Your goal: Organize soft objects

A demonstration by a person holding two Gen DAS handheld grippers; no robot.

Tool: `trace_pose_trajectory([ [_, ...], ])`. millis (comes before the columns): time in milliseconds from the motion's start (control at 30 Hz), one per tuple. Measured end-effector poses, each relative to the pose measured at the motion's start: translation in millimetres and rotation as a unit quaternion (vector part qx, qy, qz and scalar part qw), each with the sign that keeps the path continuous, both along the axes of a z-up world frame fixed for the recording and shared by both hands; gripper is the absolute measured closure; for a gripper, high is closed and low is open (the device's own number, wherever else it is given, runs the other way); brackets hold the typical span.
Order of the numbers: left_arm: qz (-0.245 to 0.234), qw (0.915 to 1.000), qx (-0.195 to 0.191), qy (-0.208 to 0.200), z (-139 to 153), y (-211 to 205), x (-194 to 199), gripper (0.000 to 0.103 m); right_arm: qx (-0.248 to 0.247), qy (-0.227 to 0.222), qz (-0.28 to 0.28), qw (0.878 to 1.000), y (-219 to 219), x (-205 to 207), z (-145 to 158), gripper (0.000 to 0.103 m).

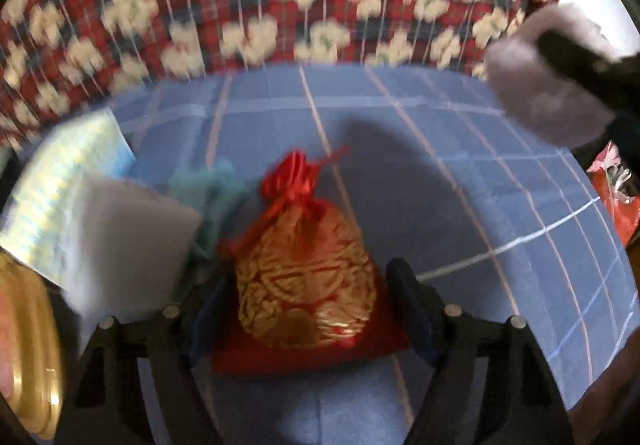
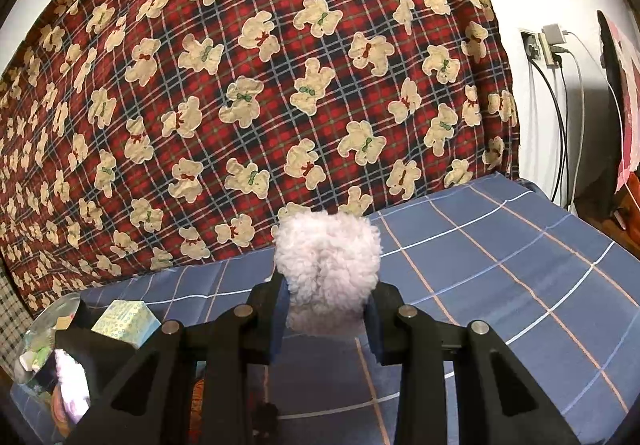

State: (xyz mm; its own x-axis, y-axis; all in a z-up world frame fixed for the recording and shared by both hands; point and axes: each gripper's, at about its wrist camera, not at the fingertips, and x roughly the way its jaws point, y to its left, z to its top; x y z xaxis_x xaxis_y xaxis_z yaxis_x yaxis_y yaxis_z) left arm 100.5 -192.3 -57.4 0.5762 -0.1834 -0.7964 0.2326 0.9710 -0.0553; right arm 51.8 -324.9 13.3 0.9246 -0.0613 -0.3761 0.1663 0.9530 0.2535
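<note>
Closest to the left wrist camera is the left gripper [image 1: 308,309]. Its two black fingers stand spread, one on each side of a red and gold pouch [image 1: 306,285]. The pads do not look like they press it yet. I think the claw is set around the pouch so it can pinch it and lift it. The pouch lies on the blue checked sheet [image 1: 460,205], with its tied red top pointing away.

Just to the left of the pouch is a plain white block [image 1: 132,241], and behind that a pale patterned box [image 1: 68,181]. A bit of teal cloth [image 1: 208,189] peeks out between the block and the pouch. A gold round thing [image 1: 28,357] sits at the left edge; it is too blurry to say what it is.

Farther off, the right gripper [image 2: 327,309] is pinching a fluffy pale ball [image 2: 327,269] and holds it up off the sheet. I think it is kept in the air so it can be carried to its place.

Farthest is the red teddy bear blanket [image 2: 260,85], hanging behind the bed.

Count: one pouch, one fluffy ball, one white block, one patterned box, one teal cloth, two grippers.
</note>
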Motion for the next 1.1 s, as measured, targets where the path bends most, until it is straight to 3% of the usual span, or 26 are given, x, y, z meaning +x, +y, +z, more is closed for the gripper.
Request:
trace_pose_trajectory([
  [167,-0.005,0.9999,-0.010,0.001,0,1,3,0.030,0.006,0.005,0.001,1.000,0,1,-2,0.067],
  [267,-0.007,0.9998,-0.018,-0.002,3,4,2,0.053,0.008,0.010,0.000,1.000,-1,2,-4,0.067],
  [400,-0.034,0.9987,-0.038,-0.001,6,6,-2,0.070,0.007,0.013,-0.002,1.000,-2,3,-6,0.067],
  [500,-0.051,0.9965,-0.065,-0.007,11,6,-8,0.070,0.006,0.013,-0.005,1.000,-2,3,-7,0.067],
  [667,-0.066,0.9913,-0.077,-0.084,33,7,-29,0.070,0.000,0.010,-0.004,1.000,-2,4,-8,0.067],
  [833,-0.064,0.9852,-0.064,-0.146,46,14,-45,0.070,-0.013,0.003,0.000,1.000,2,3,-8,0.067],
  [1100,-0.045,0.9789,-0.072,-0.186,50,53,-64,0.070,-0.045,-0.027,-0.008,0.999,13,-7,-2,0.067],
])
